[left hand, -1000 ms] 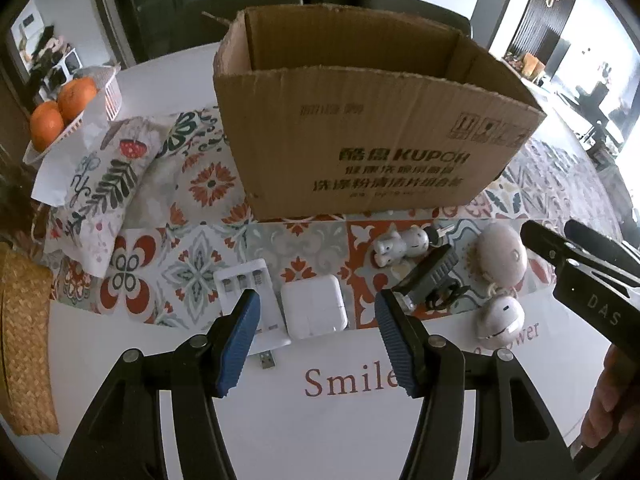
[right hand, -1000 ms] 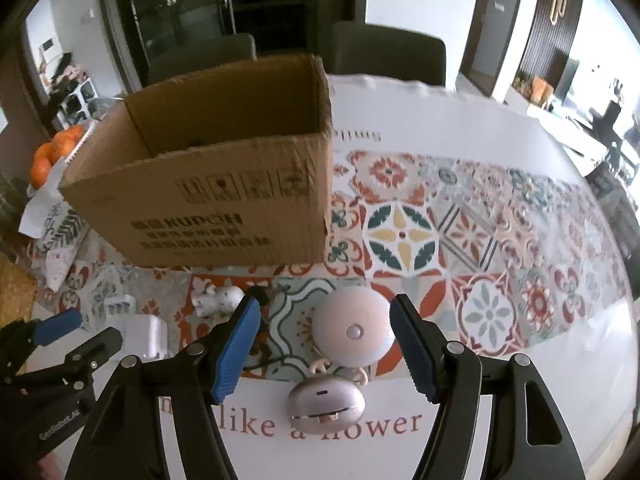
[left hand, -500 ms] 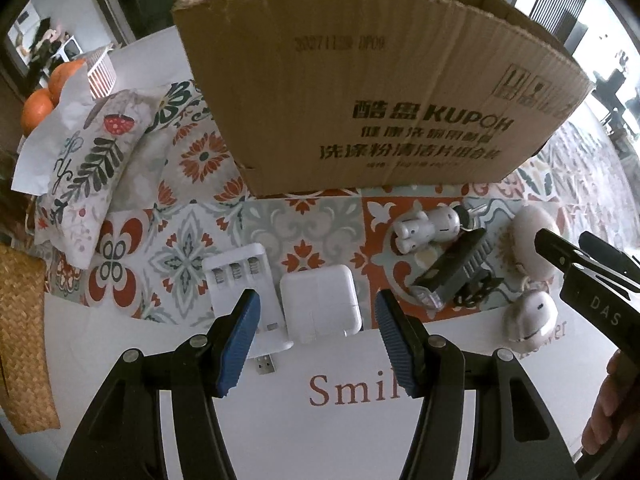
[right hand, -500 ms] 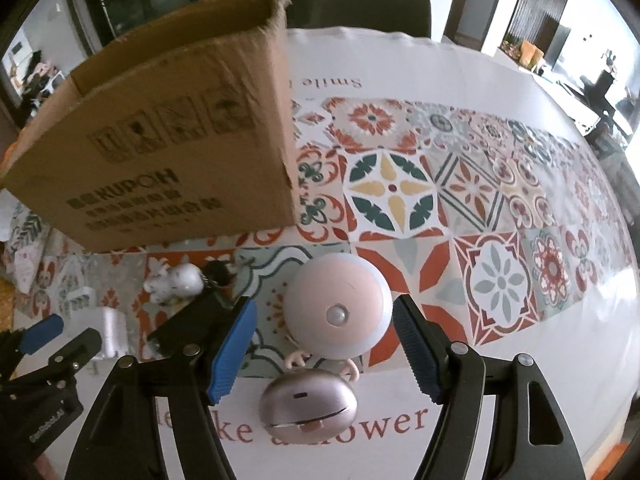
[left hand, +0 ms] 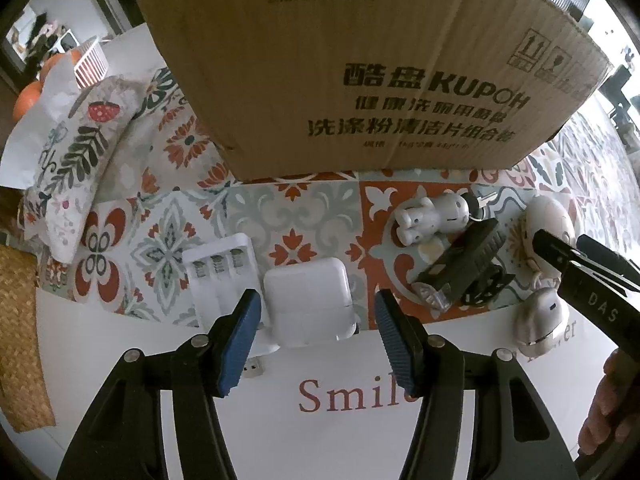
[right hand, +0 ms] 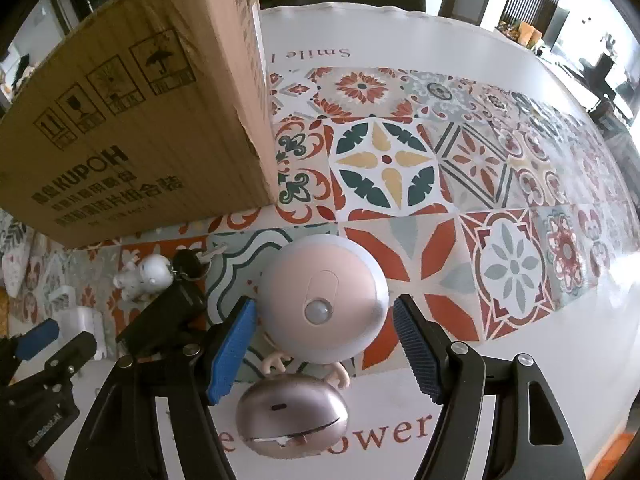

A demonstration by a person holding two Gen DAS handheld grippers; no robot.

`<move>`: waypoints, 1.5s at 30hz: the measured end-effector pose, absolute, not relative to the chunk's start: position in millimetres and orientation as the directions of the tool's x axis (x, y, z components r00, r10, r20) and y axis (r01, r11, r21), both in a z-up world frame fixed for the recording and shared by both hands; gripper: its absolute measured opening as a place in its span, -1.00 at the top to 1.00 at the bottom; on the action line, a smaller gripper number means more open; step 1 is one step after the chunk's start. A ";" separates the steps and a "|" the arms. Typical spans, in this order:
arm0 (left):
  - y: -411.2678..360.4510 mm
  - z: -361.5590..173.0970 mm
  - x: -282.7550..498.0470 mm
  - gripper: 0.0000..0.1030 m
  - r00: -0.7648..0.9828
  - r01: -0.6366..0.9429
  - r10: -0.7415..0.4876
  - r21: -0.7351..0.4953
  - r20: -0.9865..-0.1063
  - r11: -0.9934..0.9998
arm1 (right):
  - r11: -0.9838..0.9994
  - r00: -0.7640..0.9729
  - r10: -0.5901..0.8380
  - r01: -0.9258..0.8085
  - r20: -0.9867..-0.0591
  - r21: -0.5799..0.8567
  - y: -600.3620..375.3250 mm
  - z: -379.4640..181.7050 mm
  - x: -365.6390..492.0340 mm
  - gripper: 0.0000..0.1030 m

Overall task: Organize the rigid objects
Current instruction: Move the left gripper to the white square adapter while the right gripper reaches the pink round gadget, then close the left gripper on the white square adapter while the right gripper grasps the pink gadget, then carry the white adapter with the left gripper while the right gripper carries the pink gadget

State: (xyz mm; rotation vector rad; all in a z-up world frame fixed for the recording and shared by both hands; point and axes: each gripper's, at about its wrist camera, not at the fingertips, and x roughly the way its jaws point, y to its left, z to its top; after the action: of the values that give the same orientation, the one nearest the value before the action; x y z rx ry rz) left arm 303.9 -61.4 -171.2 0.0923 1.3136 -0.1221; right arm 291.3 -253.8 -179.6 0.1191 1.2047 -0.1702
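Both grippers have come down toward the table since a second ago, so we now see the objects larger and the cardboard box (left hand: 360, 80) filling the top of each frame, its open mouth out of view.

Our left gripper (left hand: 318, 338) points steeply down, blue pads apart, straddling the white square charger (left hand: 310, 304) in the lower middle of the left wrist view; we see a gap on each side, so nothing is clamped. Just to the charger's left lies the white battery charger (left hand: 222, 276), partly behind the left pad. At the right edge of that frame the right gripper's black body comes in, with a person's fingers (left hand: 608, 412) at the lower right.

Our right gripper (right hand: 324, 354) also tips steeply down. Its jaws have just been opening a little, and the round pink sensor light (right hand: 324, 300) sits between the pads at the centre of the right wrist view; the left pad is very close to its rim, the right pad stands clear, and we cannot tell if either touches.

That light is a flat pale-pink disc with a grey rim and a small domed lens. Below it, touching or nearly so, lies a silvery oval case (right hand: 292, 416). To the left are a black flashlight (right hand: 160, 320) and a white figurine keychain (right hand: 144, 274), all on the patterned tablecloth (right hand: 400, 168).
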 end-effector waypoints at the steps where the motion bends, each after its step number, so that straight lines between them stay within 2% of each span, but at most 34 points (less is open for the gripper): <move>1: -60.6 -172.5 304.4 -0.11 0.243 0.141 -0.043 -0.009 -0.969 0.990 | 0.981 0.346 -0.063 0.193 -0.936 0.005 -253.5 -180.7 291.6 -0.38; 12: -67.3 -182.8 313.6 -0.07 0.246 0.135 -0.034 0.000 -0.969 0.991 | 0.977 0.347 -0.036 0.211 -0.937 0.040 -262.9 -191.7 298.9 -0.45; 19: -68.9 -201.9 317.5 0.10 0.201 0.116 -0.056 -0.033 -0.978 0.993 | 0.974 0.326 -0.028 0.220 -0.945 0.047 -262.4 -202.7 303.8 -0.47; 27: -65.2 -207.5 319.8 0.13 0.231 0.129 -0.059 -0.029 -0.971 0.991 | 0.976 0.339 -0.048 0.215 -0.940 0.028 -256.3 -205.2 304.3 -0.47; 34: -67.6 -198.7 307.4 0.14 0.240 0.149 -0.083 -0.048 -0.967 0.988 | 0.975 0.364 -0.031 0.216 -0.931 0.052 -258.4 -203.1 294.7 -0.45; 45: -65.8 -167.3 297.4 0.14 0.307 0.166 -0.118 -0.069 -0.944 0.984 | 0.980 0.446 -0.052 0.194 -0.893 0.040 -249.2 -163.6 274.2 -0.45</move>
State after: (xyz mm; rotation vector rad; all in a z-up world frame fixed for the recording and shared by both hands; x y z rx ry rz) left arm 297.4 -65.8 -167.3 0.0444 1.2447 -0.1881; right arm 274.2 -249.2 -163.6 0.1441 1.0987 -0.1531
